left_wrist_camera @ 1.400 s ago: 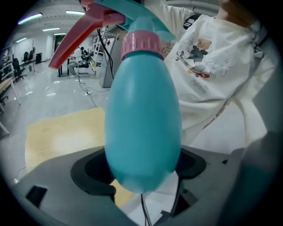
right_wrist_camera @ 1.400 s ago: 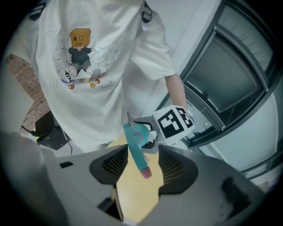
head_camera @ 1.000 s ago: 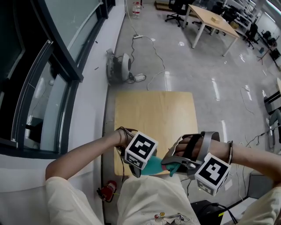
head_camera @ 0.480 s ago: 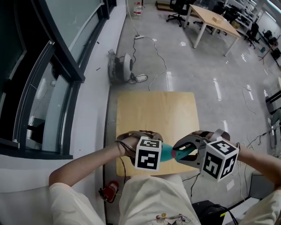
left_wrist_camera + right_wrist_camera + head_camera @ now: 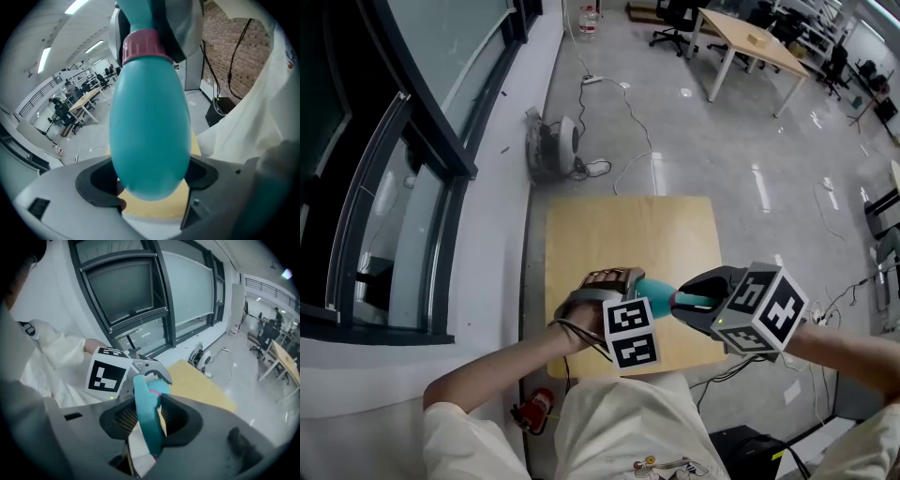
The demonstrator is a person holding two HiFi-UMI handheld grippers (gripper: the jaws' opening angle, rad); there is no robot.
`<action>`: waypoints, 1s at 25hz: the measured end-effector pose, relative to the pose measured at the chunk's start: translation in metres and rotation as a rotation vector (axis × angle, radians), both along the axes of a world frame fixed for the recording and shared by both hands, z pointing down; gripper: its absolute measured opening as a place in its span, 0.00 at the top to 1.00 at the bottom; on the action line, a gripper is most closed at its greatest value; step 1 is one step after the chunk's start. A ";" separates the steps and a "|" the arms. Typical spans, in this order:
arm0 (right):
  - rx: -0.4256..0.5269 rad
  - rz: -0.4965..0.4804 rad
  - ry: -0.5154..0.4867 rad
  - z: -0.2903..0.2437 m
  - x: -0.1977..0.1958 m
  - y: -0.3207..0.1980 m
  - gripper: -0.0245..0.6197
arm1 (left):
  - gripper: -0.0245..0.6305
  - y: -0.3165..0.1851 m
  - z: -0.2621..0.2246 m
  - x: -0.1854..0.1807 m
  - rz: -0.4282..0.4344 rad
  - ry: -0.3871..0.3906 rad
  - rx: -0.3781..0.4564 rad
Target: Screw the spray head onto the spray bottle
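Spray bottle (image 5: 654,290), teal, held level above the near edge of a wooden table (image 5: 628,234), in the lower centre of the head view. Left gripper (image 5: 630,292): jaws clamped on the rounded base of the spray bottle (image 5: 150,131), one pad on each side, seen filling the middle of the left gripper view, with a pink collar (image 5: 143,44) at the neck near the top of that frame. Right gripper (image 5: 698,302): jaws closed about the spray head (image 5: 686,300), met end to end with the neck of the bottle; in the right gripper view a narrow teal part of the spray head (image 5: 146,423) upright between the two pads, a white part below it, and a spot of pink just behind its top. Marker cube of the left gripper (image 5: 630,333) below the bottle; marker cube of the right gripper (image 5: 764,309) to the right of it. Both grippers close together, nearly facing one another, carried by bare forearms entering from the lower left and lower right. Cream garment (image 5: 619,431) along the bottom edge. Small red object (image 5: 530,405) on the floor at lower left. Dark window frame (image 5: 422,141) down the left side. Round grey appliance (image 5: 555,141) on the floor beyond the table, with loose cables (image 5: 628,103) near it. Long desk (image 5: 750,42) and office chairs (image 5: 675,19) at upper right.
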State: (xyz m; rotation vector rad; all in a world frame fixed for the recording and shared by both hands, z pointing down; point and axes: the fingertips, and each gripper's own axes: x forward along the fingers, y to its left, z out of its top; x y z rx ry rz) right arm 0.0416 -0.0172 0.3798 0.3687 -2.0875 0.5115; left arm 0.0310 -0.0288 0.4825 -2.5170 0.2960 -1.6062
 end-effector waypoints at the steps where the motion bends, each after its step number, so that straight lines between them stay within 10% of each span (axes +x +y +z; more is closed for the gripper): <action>1: 0.010 -0.013 0.009 0.001 0.001 0.000 0.76 | 0.32 0.000 0.001 0.002 0.002 0.004 -0.004; 12: -0.019 0.005 0.244 0.097 0.043 -0.038 0.76 | 0.33 0.011 0.036 -0.014 -0.067 0.021 -0.144; 18: -0.109 0.021 0.406 0.231 0.047 -0.049 0.76 | 0.95 0.007 0.040 -0.022 -0.126 0.021 -0.125; 25: -0.151 0.051 0.430 0.276 0.044 -0.055 0.76 | 0.95 0.010 0.048 -0.025 -0.120 -0.006 -0.174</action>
